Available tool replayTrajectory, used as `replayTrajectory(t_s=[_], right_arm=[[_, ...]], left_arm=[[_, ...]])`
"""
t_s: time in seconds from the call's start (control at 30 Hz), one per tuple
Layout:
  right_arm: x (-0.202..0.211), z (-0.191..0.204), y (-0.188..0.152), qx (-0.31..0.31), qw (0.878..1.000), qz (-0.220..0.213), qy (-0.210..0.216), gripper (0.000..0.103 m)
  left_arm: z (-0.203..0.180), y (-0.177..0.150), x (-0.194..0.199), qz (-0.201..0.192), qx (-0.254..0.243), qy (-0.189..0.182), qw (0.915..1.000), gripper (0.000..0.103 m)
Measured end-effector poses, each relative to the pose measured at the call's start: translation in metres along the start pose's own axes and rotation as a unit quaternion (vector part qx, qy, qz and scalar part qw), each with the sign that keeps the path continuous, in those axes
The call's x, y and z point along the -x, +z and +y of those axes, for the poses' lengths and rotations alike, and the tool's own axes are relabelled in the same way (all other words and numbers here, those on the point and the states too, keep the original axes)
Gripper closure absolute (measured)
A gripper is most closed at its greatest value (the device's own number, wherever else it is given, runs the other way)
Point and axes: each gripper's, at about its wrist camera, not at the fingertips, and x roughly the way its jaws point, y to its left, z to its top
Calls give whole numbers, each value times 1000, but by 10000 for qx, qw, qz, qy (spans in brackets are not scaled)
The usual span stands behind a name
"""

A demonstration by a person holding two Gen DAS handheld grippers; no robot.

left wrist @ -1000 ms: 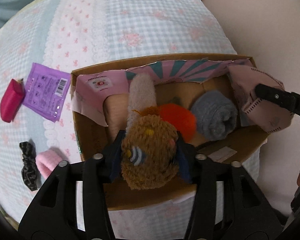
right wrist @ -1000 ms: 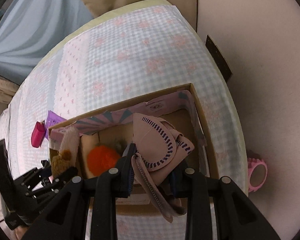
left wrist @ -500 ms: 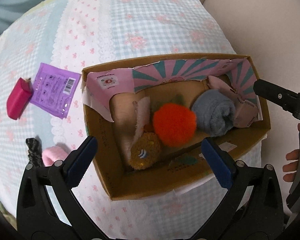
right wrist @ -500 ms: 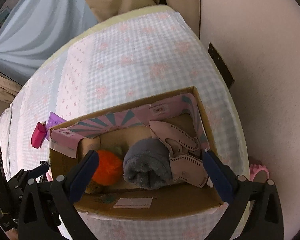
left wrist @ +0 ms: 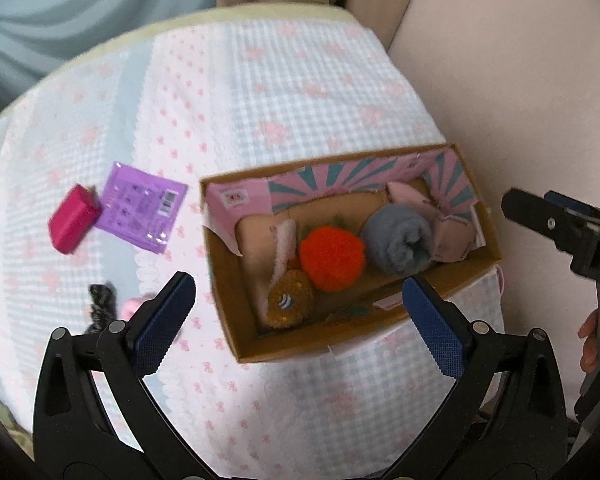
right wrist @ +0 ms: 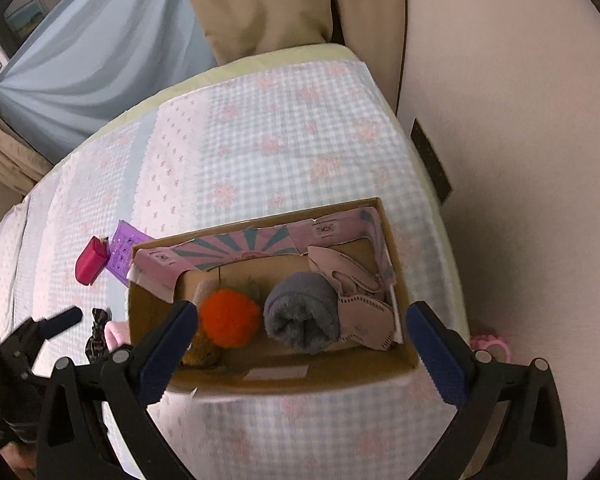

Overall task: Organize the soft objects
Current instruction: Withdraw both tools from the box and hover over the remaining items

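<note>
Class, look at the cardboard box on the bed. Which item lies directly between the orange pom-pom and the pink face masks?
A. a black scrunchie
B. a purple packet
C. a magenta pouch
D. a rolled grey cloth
D. In the cardboard box, the rolled grey cloth sits with the orange pom-pom on one side and the pink face masks on the other; the other listed items lie outside the box on the bedspread.
</note>
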Motion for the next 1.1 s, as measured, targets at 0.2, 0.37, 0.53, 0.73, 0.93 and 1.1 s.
replayTrajectory(t_s=[0.2, 0.37, 0.53, 0.73, 0.93, 1.1], right_arm=[[49, 10, -10, 92, 9996, -216, -159, 0], [85, 26, -15, 117, 9990, -405, -169, 0], [119, 46, -20, 198, 9972, -691, -207, 0], [141, 63, -25, 170, 9956, -923, -39, 0], [165, 100, -33, 380, 9914, -1248, 126, 0], [174, 141, -49, 495, 9892, -1363, 206, 0]], left_arm=[[5, -5, 54, -407, 20, 49, 9992, 0], [9, -13, 99, -698, 103, 23, 9975, 0], [19, -22, 145, -1007, 182, 59, 9947, 0], [42, -36, 189, -1421, 291, 458, 9884, 0], [79, -57, 221, -1712, 352, 618, 9827, 0], [123, -84, 240, -1777, 273, 600, 9819, 0]])
